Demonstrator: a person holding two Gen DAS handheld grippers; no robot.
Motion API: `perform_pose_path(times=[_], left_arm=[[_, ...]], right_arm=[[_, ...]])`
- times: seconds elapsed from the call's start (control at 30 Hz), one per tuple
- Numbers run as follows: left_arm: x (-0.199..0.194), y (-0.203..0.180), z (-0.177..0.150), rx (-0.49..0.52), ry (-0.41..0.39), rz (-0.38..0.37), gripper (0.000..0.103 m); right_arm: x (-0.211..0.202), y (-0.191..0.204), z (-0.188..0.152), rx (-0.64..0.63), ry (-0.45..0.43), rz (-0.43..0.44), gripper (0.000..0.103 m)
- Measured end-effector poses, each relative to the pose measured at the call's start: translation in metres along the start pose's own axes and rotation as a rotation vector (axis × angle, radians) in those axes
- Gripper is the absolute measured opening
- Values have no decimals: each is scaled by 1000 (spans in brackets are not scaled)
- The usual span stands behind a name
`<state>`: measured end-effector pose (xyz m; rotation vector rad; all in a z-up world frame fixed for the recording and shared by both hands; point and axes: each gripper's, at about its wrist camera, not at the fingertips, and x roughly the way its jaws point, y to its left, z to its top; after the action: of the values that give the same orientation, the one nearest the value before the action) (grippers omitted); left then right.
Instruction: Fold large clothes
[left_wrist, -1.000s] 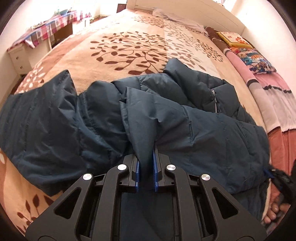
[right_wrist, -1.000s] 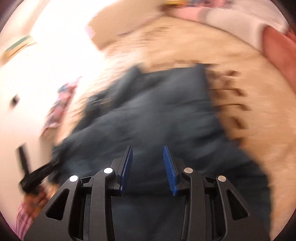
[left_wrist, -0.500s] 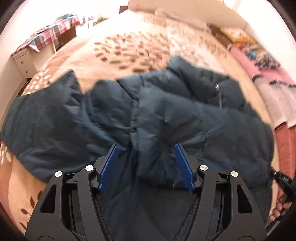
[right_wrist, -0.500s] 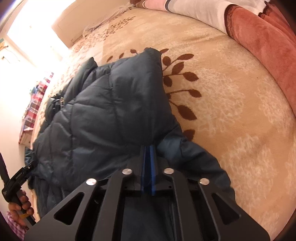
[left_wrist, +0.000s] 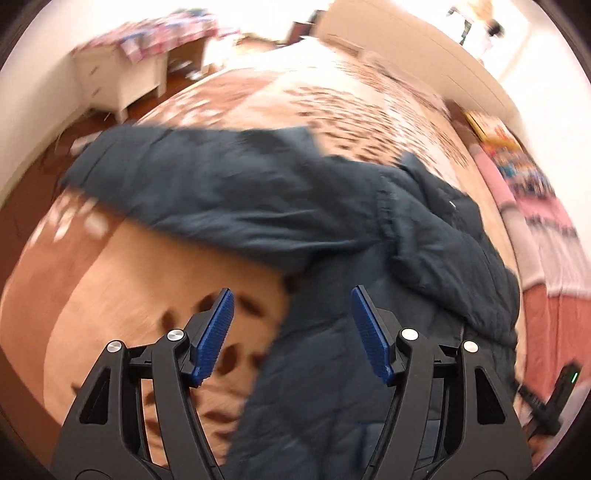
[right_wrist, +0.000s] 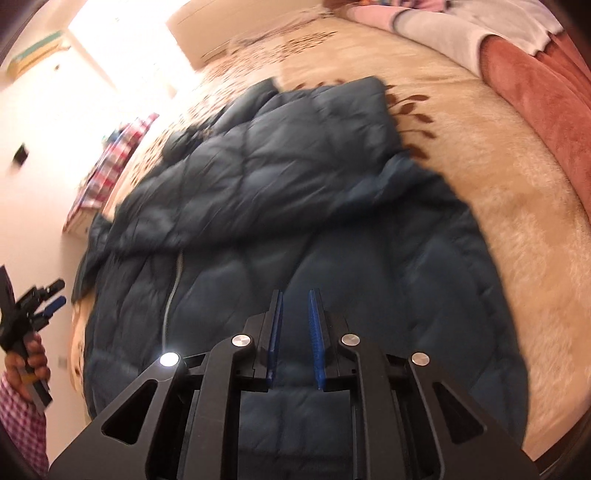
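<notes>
Dark blue puffer jacket (right_wrist: 295, 221): spread on the beige leaf-patterned blanket (right_wrist: 498, 184), one sleeve (left_wrist: 221, 192) stretched to the left. Left gripper (left_wrist: 291, 332): fingers wide apart, holding nothing. Right gripper (right_wrist: 295, 332): narrow gap between pads, empty, above the jacket's near part.

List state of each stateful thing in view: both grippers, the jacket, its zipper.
left gripper: open, jaws wide apart, holding nothing.
right gripper: open, narrow gap between the jaws, nothing between them.
jacket: lying on the bed, one sleeve folded over the body, other sleeve spread out sideways.
zipper: looks closed; blur leaves doubt.
</notes>
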<state>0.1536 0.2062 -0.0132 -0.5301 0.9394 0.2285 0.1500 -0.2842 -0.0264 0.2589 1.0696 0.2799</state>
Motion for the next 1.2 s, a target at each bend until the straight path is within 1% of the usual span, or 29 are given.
perform_pose_path(times=[0.07, 0.17, 0.23, 0.3, 0.4, 0.5, 0.53, 0.6, 0.73, 0.83, 0.97, 1.0, 1.03, 1.07, 1.1, 1.13, 1.17, 1.2], left_arm=[[0, 30, -1, -99, -3, 2, 65], [1, 78, 3, -277, -23, -14, 65], [5, 99, 8, -364, -36, -23, 66], [11, 126, 16, -476, -52, -45, 67], [24, 157, 29, -611, -73, -78, 68], [36, 176, 41, -694, -97, -104, 68], [41, 184, 45, -727, -107, -129, 68], [50, 192, 50, -778, -112, -152, 68], [77, 204, 53, -897, -90, -235, 68], [95, 206, 56, -946, -82, -298, 68], [111, 208, 65, -999, -100, -327, 67], [111, 209, 68, -999, -102, -331, 64], [115, 209, 73, -986, -103, -331, 45], [120, 209, 76, -978, -88, -326, 23], [123, 211, 77, -980, -72, -315, 14], [126, 212, 78, -988, -66, -312, 8], [125, 214, 78, -988, -74, -314, 5], [123, 211, 80, -970, -91, -311, 4]], right_arm=[[7, 17, -5, -29, 28, 23, 17], [17, 40, -8, -72, 51, 25, 17], [22, 56, -8, -96, 58, 34, 17], [25, 72, -10, -119, 65, 52, 17], [28, 84, -12, -146, 71, 57, 17], [29, 99, -15, -200, 78, 52, 17], [30, 102, -15, -210, 79, 51, 17], [31, 107, -16, -221, 87, 56, 17], [36, 113, -17, -229, 105, 61, 17], [39, 118, -18, -237, 112, 64, 17], [40, 120, -20, -244, 113, 64, 17], [40, 120, -20, -242, 113, 66, 17], [40, 119, -20, -239, 114, 67, 17], [41, 119, -21, -237, 115, 68, 17], [41, 119, -21, -235, 115, 67, 17], [41, 118, -21, -232, 115, 67, 17], [41, 117, -22, -231, 115, 67, 17], [40, 117, -22, -230, 114, 66, 17]])
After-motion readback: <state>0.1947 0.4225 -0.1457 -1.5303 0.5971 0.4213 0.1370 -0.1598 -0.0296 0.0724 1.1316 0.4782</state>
